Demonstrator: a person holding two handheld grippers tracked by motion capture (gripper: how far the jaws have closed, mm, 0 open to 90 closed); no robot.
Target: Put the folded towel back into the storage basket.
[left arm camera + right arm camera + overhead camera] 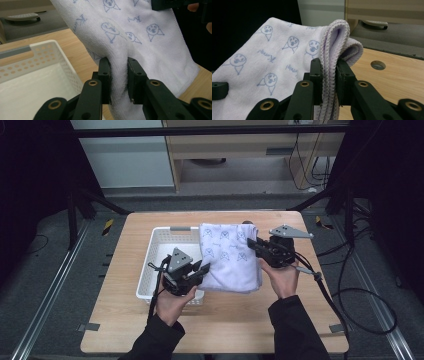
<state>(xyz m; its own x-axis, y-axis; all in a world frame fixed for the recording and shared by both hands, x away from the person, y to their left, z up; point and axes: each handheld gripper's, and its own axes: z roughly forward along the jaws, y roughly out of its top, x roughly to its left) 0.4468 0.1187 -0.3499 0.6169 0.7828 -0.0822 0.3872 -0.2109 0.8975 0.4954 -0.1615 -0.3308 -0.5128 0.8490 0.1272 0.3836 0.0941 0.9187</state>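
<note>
Left gripper [200,270]: jaws clamped on a bunched fold of the towel [230,257], cloth pinched between my fingers [104,75]. Right gripper [254,245]: jaws closed on the folded, stitched edge at the far corner. Towel hangs stretched between both grips, lifted off the table [125,330], its near side just over the rim of the white basket [162,237] beside my left fingers. Judged step: carrying the folded towel. Next likely move: shift both grips together over the basket, keep tension, lower, then let go.
</note>
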